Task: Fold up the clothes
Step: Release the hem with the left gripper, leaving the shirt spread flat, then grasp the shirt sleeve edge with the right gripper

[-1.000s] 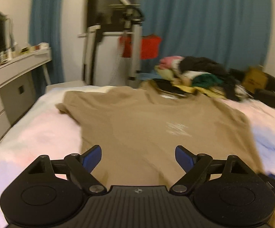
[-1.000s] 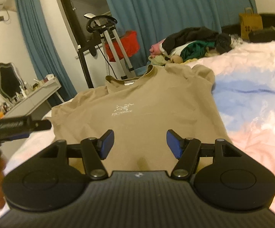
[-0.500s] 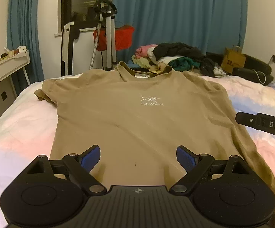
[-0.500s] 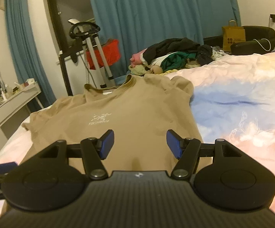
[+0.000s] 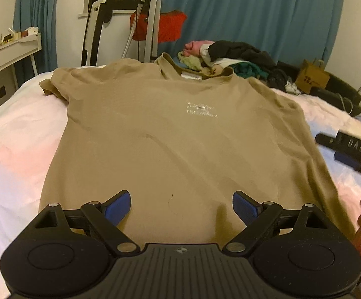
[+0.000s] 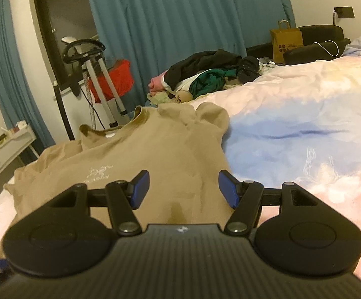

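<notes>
A tan T-shirt (image 5: 175, 134) with a small white chest logo lies flat, front up, on the bed, its collar at the far end. It also shows in the right wrist view (image 6: 160, 159). My left gripper (image 5: 181, 205) is open and empty, low over the shirt's near hem at its middle. My right gripper (image 6: 182, 189) is open and empty, low over the shirt's right side near the hem. The right gripper's body shows in the left wrist view (image 5: 350, 149) at the shirt's right edge.
The bed (image 6: 305, 129) has a pink, white and blue cover. A pile of clothes (image 5: 230, 57) lies past the collar. A white dresser (image 5: 8, 54) stands on the left. A garment steamer stand (image 6: 98, 74), a brown paper bag (image 6: 286, 41) and blue curtains stand behind.
Both grippers have moved closer and lower over the shirt. The left view has swung to centre on the shirt. The right gripper has shifted towards the shirt's right side. Both stay open.
</notes>
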Motion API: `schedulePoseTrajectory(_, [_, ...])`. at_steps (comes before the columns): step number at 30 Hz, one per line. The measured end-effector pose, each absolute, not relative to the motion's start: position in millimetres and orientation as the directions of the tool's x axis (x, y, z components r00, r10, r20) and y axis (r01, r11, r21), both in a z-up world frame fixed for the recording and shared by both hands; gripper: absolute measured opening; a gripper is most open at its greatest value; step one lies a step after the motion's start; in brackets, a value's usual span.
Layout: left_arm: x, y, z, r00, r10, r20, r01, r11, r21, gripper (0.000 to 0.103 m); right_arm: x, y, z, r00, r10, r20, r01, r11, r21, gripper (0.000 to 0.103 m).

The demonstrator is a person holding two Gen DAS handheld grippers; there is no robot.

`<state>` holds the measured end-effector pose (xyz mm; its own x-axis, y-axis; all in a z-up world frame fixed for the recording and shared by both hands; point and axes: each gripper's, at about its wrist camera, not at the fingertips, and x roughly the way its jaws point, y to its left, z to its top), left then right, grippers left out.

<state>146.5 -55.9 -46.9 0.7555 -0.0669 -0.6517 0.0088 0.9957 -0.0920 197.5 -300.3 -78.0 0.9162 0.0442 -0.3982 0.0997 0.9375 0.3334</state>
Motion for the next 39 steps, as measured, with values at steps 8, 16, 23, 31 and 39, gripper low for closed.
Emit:
schedulePoseTrajectory(8, [150,-60,-55,0.745,-0.068,-0.664,0.001,0.995,-0.101,0.092,242,-363,-84,0.919,0.116,-0.376,0.121,0.826,0.551,0.081])
schedulePoseTrajectory(16, [163,-62,-64,0.737,-0.098,-0.669,-0.009,0.988,-0.154,0.097,318,-432,-111,0.919,0.131,-0.373,0.185,0.691,0.698,0.083])
schedulePoseTrajectory(23, [184,-57,-65,0.771,-0.101,-0.628,-0.031,0.98,-0.195,0.097,395,-395,-127,0.883,0.213,-0.419,0.11,0.772,0.625,0.078])
schedulePoseTrajectory(31, [194,-36,-65,0.805,-0.058,-0.59,-0.088,0.973,-0.214,0.097,398,-247,-85,0.899,0.036,-0.436,-0.036,0.999,0.008,0.012])
schedulePoseTrajectory(39, [185,-12,-53,0.828,-0.056,-0.559,-0.13,0.949,-0.287,0.097,362,-113,-95,0.906,0.033,-0.422,-0.233,0.871,-0.432,0.022])
